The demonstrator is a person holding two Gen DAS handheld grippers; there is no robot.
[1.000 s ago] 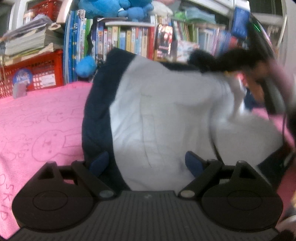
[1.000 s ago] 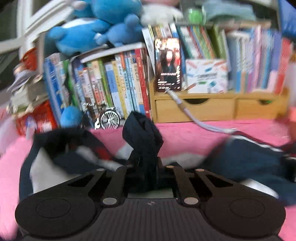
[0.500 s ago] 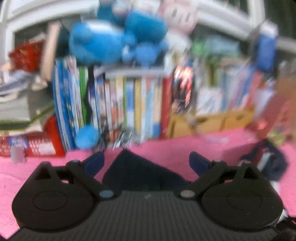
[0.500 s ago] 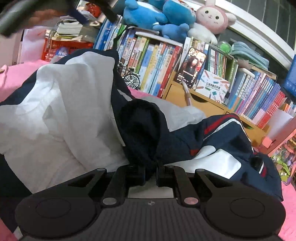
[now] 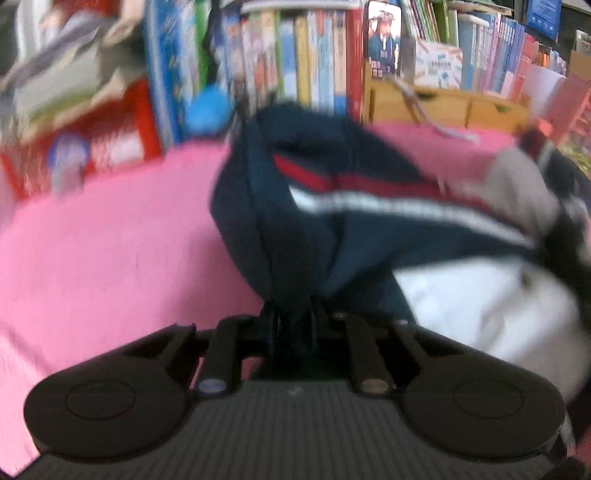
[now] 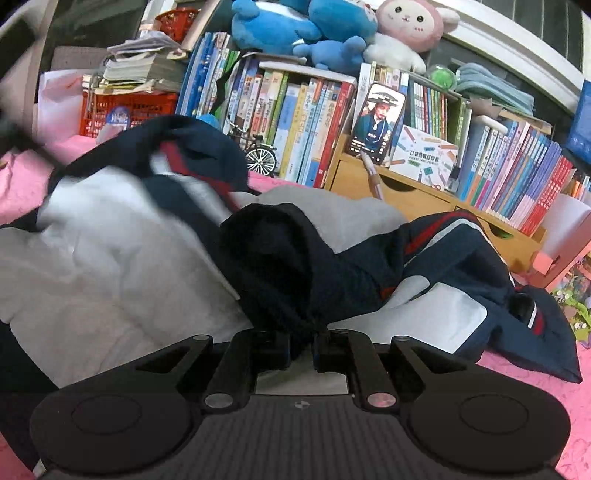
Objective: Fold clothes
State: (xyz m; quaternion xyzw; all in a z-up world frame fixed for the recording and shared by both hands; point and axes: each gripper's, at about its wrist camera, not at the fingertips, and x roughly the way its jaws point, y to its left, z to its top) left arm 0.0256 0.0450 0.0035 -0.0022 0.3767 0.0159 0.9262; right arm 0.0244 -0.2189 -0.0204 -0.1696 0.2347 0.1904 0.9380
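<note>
A navy jacket [image 5: 332, 236] with red and white stripes and a pale grey lining lies bunched on the pink cover [image 5: 110, 240]. In the left wrist view my left gripper [image 5: 291, 325] is closing, and a navy fold of the jacket is pinched between its jaws, with the cloth rising in a hump in front. In the right wrist view the jacket [image 6: 110, 258] spreads lining-up to the left, and a striped sleeve lies to the right. My right gripper [image 6: 301, 343] is shut on a dark navy fold at its middle.
Behind the cover runs a row of books [image 6: 295, 122] with plush toys [image 6: 295, 29] on top. A wooden drawer box [image 6: 406, 199], a small model bicycle [image 6: 260, 157] and a red basket [image 6: 129, 110] stand at the back. Bare pink cover [image 6: 535, 387] shows at the right.
The left gripper's jaws were wide open, first over the grey lining, then facing the bookshelf; now they are pinched on a navy fold. The right gripper keeps its hold and has settled low.
</note>
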